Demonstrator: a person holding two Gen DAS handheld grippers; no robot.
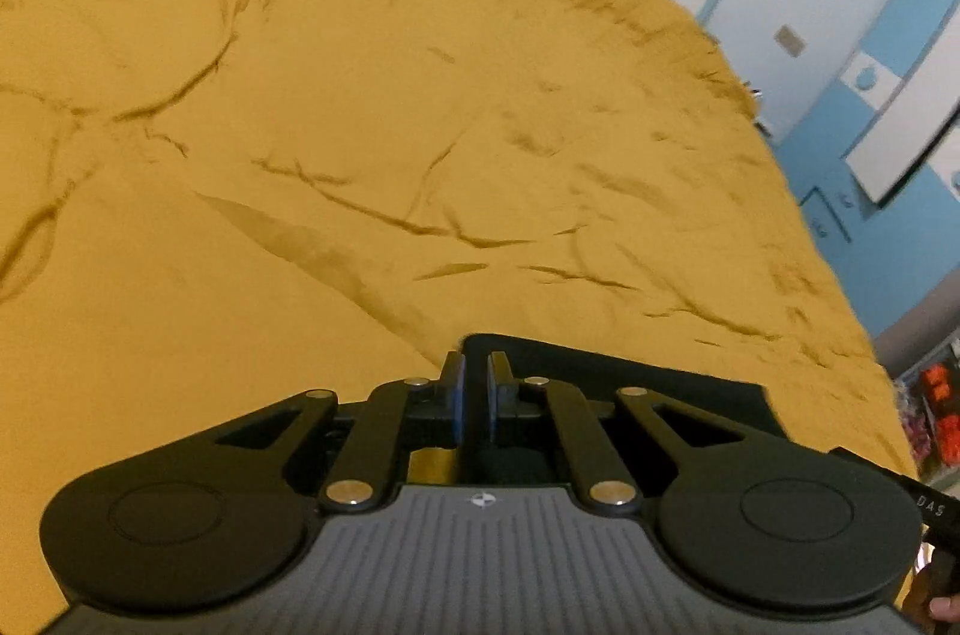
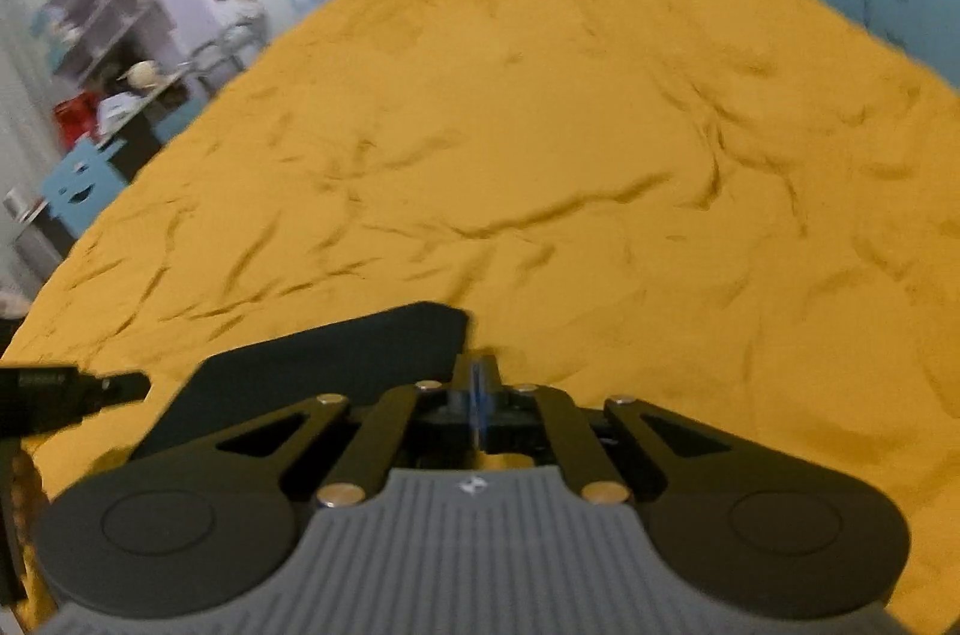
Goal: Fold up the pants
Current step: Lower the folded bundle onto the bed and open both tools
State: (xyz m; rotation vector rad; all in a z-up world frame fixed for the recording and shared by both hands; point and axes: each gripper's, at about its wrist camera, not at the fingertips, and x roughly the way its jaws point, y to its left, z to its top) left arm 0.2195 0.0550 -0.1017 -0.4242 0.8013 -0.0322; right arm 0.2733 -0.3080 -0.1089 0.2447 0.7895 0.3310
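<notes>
The dark pants (image 1: pixel 630 383) lie on a mustard-yellow bed sheet (image 1: pixel 360 95), stretched between my two grippers. In the left wrist view my left gripper (image 1: pixel 475 383) has its blue pads nearly together, pinching the pants' left corner edge. In the right wrist view the pants (image 2: pixel 336 353) extend to the left of my right gripper (image 2: pixel 477 377), whose pads are pressed fully together at the pants' right corner. The right view is blurred. Most of the pants are hidden below the gripper bodies.
The wrinkled yellow sheet (image 2: pixel 540 125) covers the whole bed. The other gripper's black edge shows at the left of the right wrist view (image 2: pixel 60 389). Blue-and-white walls (image 1: pixel 840 35) and a cluttered shelf (image 2: pixel 90 35) surround the bed.
</notes>
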